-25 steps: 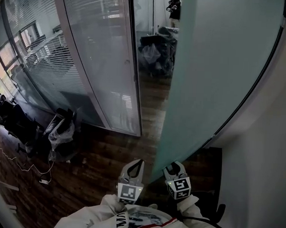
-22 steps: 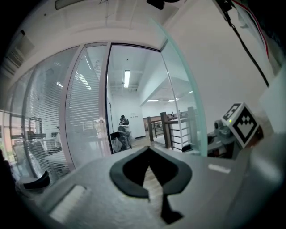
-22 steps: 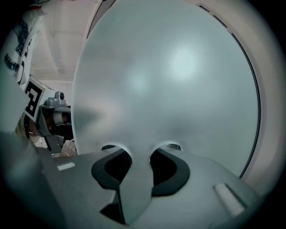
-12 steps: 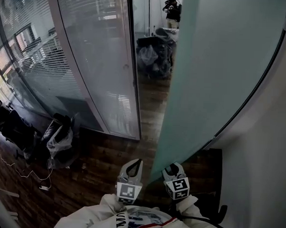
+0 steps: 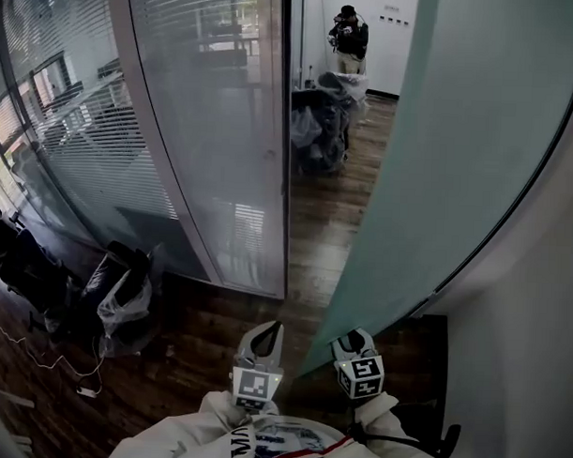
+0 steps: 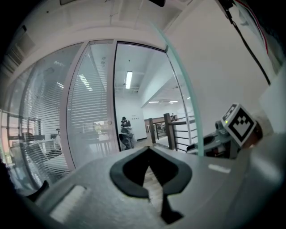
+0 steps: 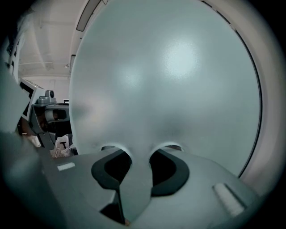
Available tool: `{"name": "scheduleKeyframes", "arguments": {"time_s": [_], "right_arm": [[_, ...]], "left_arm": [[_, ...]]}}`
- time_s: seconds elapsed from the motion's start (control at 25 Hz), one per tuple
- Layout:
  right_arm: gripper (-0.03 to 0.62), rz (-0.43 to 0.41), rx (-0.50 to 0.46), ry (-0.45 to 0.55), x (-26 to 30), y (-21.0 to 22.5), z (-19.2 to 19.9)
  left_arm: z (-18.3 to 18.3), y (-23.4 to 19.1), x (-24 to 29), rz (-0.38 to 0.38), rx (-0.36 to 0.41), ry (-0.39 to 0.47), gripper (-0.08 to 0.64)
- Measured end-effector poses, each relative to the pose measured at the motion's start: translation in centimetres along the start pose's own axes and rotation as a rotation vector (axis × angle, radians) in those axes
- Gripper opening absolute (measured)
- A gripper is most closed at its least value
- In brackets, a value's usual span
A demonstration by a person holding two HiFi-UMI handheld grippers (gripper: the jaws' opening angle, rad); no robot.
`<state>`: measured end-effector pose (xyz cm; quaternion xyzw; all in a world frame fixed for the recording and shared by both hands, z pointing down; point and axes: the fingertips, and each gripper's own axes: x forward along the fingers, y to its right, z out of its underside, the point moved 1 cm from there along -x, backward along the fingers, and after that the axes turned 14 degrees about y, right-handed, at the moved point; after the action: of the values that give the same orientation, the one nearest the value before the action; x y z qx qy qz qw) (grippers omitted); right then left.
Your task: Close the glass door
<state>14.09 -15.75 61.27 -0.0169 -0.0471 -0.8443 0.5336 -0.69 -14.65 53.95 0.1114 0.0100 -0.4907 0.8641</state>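
Head view, clock positions.

- Glass door (image 5: pixel 458 164): a frosted panel sweeping from 1 o'clock down to just right of centre at 6. It stands open, its near edge well apart from the door frame (image 5: pixel 281 176) at 11–12. Bare wood floor (image 5: pixel 315 224) shows through the gap.
- Right gripper (image 5: pixel 355 338), at 5 o'clock: the right gripper view shows the glass running straight down between the pads, which are clamped on the panel's edge. I read this as the working grip.
- Left gripper (image 5: pixel 266 330), at 6 o'clock, just beside the door edge on the doorway side: tips drawn together, nothing between them. Only floor shows past the tips.
- Past the opening at 12: a covered heap (image 5: pixel 318 121) and, further off, a person (image 5: pixel 348 38).

Step, as I judge it: door gripped, swing to the frame not yet finished.

Risks from here:
1. Pads on smooth glass have little purchase. A jerk or a pull off the panel's plane could slide them off the edge and leave the door drifting.
2. The left gripper sits in the closing path. If I don't clear it, it may get pinched between edge and frame.
3. The right gripper straddles the very edge that must meet the frame, so I must release before contact or it jams the closure.
4. Too much speed means glass striking the frame hard.
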Motion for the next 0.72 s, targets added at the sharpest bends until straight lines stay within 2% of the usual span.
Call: {"name": "scheduleKeyframes", "arguments": {"time_s": [0.2, 0.4, 0.72], "right_arm": [[0.123, 0.043, 0.007, 0.018, 2.2, 0.3, -0.6], [0.123, 0.084, 0.011, 0.044, 4.3, 0.5, -0.7], [0.124, 0.091, 0.006, 0.024, 7.6, 0.8, -0.9]], "left_arm": [[0.6, -2.6, 0.2, 0.012, -0.028, 0.019, 0.002], [2.5, -5.2, 0.3, 0.017, -0.027, -0.011, 0.002], [5.1, -7.7, 3.2, 0.000, -0.045, -0.049, 0.002]]}}
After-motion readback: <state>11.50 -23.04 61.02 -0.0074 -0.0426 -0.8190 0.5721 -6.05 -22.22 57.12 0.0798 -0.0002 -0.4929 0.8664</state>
